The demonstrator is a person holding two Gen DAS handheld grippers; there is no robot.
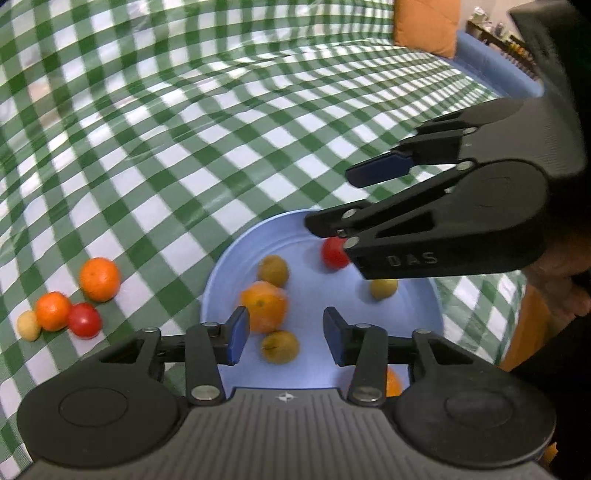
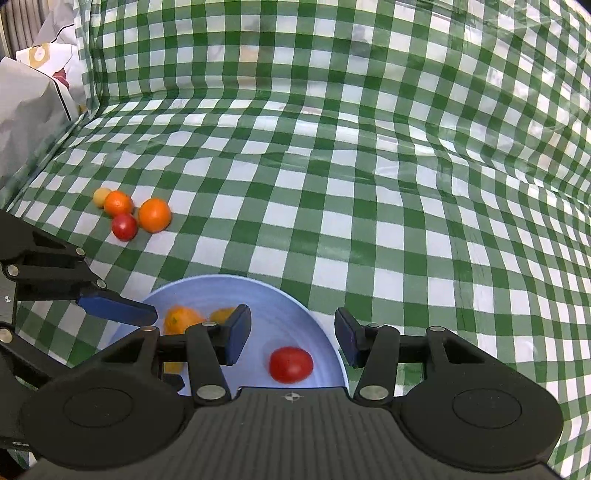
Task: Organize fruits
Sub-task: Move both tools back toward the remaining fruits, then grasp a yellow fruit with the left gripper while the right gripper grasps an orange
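The fruit is split between two spots. A light blue bowl (image 1: 221, 280) sits on the green-and-white checked table (image 1: 184, 129), and inside it lie a large orange (image 1: 264, 306), two greenish-yellow fruits (image 1: 273, 270) (image 1: 280, 346) close beside that orange, another yellow one (image 1: 384, 288) nearer the bowl's far side, and a red tomato (image 1: 334, 253). A sliver of one more orange fruit (image 1: 393, 382) shows at the bowl's near edge, mostly hidden. Well apart from the bowl, out on the cloth, a small cluster is bunched together: an orange (image 1: 99, 278), a smaller orange (image 1: 53, 311), a red tomato (image 1: 85, 320) and a pale yellow fruit (image 1: 28, 325), each touching or just beside its neighbour.

The left tongs (image 1: 282, 334) hang over the bowl with their blue pads wide apart and nothing between them. The right tongs (image 2: 291, 338) are likewise spread wide and empty above the bowl, the tomato (image 2: 291, 364) in the bowl below the gap.

Beyond the table, an orange cushion (image 1: 424, 26) rests at the far edge, and some white crumpled fabric (image 2: 33, 92) lies off to the other side
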